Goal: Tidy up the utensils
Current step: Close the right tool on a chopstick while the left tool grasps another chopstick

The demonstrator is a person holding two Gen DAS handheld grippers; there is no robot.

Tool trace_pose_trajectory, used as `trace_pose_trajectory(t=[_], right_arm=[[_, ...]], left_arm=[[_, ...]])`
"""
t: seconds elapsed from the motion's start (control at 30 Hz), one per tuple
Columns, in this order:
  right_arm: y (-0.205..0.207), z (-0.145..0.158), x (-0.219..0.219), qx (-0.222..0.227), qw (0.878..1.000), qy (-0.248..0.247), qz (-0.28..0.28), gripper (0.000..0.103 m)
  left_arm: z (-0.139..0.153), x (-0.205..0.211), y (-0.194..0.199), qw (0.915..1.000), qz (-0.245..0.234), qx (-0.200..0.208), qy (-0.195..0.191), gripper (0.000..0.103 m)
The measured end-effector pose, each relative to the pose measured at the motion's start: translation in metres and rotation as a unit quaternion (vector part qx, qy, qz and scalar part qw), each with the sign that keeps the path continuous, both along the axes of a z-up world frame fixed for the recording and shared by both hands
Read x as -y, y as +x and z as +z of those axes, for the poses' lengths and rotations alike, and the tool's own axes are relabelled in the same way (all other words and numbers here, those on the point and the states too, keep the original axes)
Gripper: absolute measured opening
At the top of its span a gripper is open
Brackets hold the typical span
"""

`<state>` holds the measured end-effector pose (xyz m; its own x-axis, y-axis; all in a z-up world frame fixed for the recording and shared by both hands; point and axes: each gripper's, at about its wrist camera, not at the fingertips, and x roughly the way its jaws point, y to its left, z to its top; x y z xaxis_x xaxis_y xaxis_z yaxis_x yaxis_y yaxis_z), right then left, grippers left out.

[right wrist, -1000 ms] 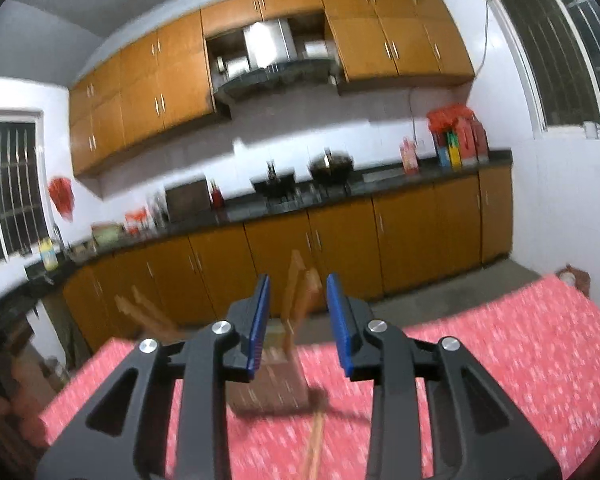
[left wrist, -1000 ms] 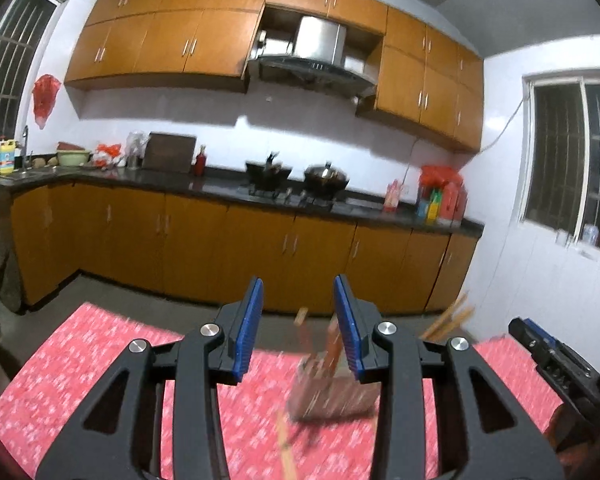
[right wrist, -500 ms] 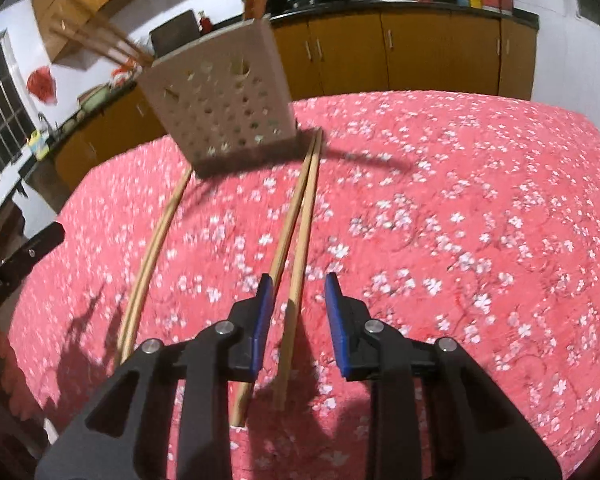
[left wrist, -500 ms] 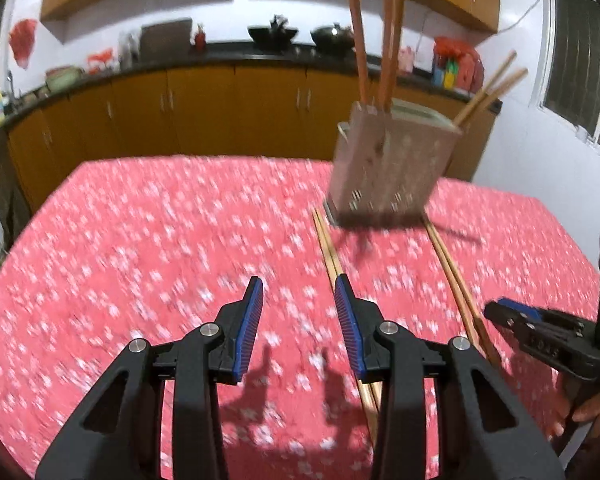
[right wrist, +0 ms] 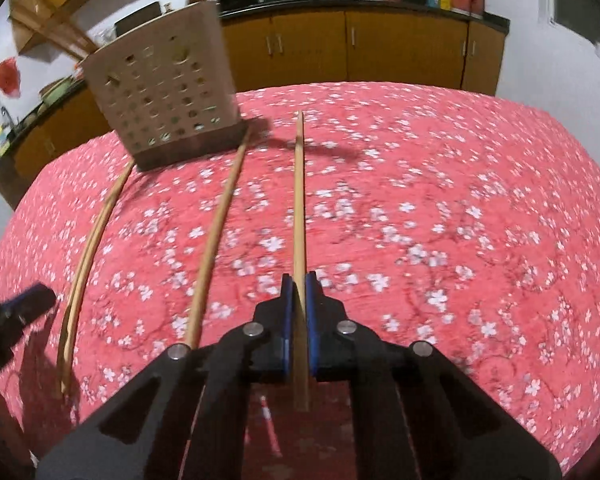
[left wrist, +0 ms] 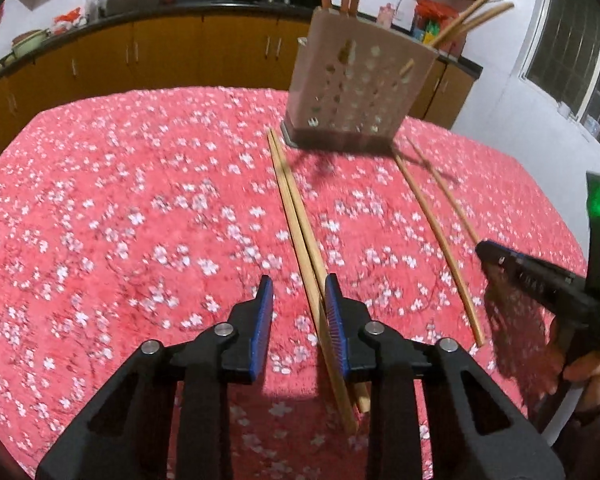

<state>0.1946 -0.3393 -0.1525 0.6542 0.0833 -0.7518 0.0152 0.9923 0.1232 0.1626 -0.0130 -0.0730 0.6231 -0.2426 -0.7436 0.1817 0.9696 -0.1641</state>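
A perforated utensil holder (left wrist: pixel 354 96) with several chopsticks in it stands at the table's far side; it also shows in the right wrist view (right wrist: pixel 168 100). My left gripper (left wrist: pixel 298 298) is open, low over a pair of chopsticks (left wrist: pixel 296 208) that runs along its right finger. My right gripper (right wrist: pixel 299 292) is shut on one chopstick (right wrist: pixel 299 200), held pointing away. A second chopstick (right wrist: pixel 216 232) lies just left of it. In the left wrist view my right gripper (left wrist: pixel 496 256) is at the right, by two chopsticks (left wrist: pixel 432 216).
The table carries a red flowered cloth (left wrist: pixel 120 208). The left gripper's tip (right wrist: pixel 28 300) shows at the left edge of the right wrist view, near the chopstick pair (right wrist: pixel 88 236). Kitchen cabinets (right wrist: pixel 340 48) and a counter with pots stand behind.
Both grippers dropped from facing the kitchen down to the table. The right gripper closed on one of the two chopsticks in front of it. The left gripper came low over its pair.
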Motion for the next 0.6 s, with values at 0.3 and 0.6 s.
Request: trace_pose_trajectory(t=[0.3,0.6], right_arm=[[-0.004,0.000,-0.001,0.005,1.000,-0.014,0.006,0.008],[-0.007,0.000,-0.004,0.005,1.000,-0.016,0.017,0.010]], left_arm=[[-0.009,0.013,0.000,0.9993,-0.012,-0.005,0.035,0.023],[-0.012,0.019,0.000,0.9983,-0.010,0.002,0.057,0.018]])
